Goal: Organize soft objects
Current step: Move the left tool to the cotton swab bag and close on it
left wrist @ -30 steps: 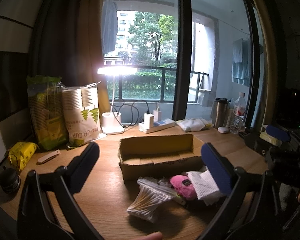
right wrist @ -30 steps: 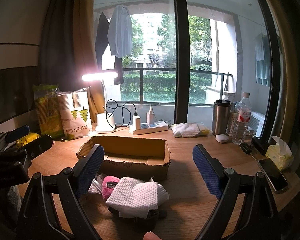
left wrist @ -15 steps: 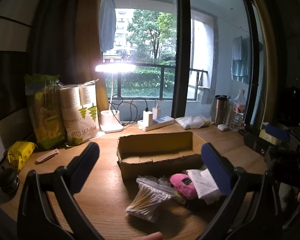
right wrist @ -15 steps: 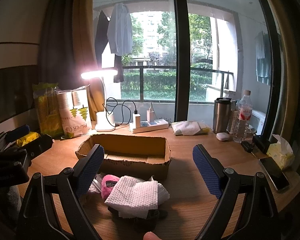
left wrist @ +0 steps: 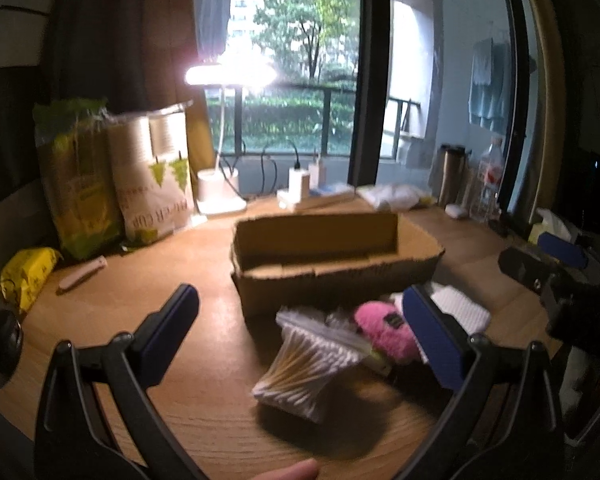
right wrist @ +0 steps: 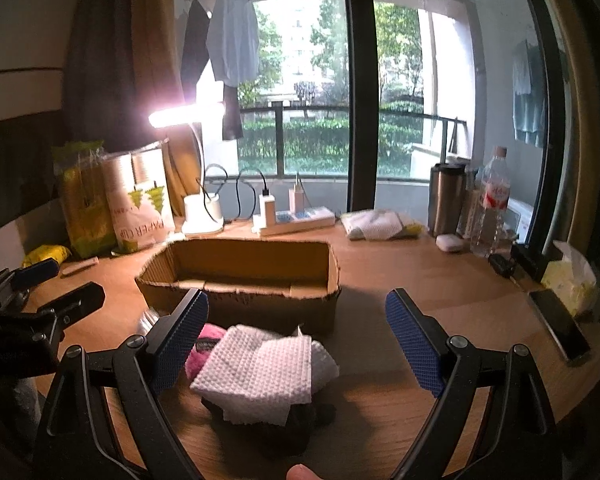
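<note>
Here the left tool hangs over the wooden tabletop with its blue-padded fingers spread wide and nothing between them. The right tool is likewise wide open and empty, held above the pile of soft things.

The pile lies on the tabletop just in front of the cardboard box, close against its near wall. In the right wrist view a folded white cloth sits on top, covering a dark item beneath it that is too shadowed to identify. A pink fluffy piece with a small dark label pokes out at the cloth's left edge. In the left wrist view, which is somewhat blurred, a clear bag of cotton swabs lies left of the pink piece, touching it or nearly so.

The box itself is open-topped and appears empty inside.

Farther back stand a lit desk lamp, a white power strip with plugs, a bag of paper cups, a steel tumbler and a water bottle. A phone lies near the right edge.
</note>
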`<state>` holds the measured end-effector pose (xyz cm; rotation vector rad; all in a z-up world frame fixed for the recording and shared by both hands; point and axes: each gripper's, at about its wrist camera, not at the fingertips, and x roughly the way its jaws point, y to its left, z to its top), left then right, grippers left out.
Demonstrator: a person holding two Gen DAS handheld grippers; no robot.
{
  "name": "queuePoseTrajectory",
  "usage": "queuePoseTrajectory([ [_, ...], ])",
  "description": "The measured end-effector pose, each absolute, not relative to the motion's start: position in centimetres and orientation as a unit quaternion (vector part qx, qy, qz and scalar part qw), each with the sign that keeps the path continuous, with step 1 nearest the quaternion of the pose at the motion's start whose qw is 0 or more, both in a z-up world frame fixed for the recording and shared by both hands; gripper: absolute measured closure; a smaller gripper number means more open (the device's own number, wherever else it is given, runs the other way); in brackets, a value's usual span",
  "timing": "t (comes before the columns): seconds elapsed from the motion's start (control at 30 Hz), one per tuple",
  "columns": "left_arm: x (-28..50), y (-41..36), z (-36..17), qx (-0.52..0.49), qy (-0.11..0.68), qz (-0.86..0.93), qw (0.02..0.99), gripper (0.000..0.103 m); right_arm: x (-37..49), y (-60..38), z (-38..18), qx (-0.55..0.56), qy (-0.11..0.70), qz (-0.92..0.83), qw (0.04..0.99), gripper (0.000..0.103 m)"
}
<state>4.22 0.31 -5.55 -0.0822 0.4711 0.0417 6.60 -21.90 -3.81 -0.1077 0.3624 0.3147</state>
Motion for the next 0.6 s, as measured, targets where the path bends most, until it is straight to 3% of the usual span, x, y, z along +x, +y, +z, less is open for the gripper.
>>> queuePoseTrajectory([
  [0.6,8.1,0.7,-12.1,-0.05,0.361,0.01,0.931,0.001,9.5,-19.8,-9.4,-0.078,0.273,0.185,0.941,0.011],
])
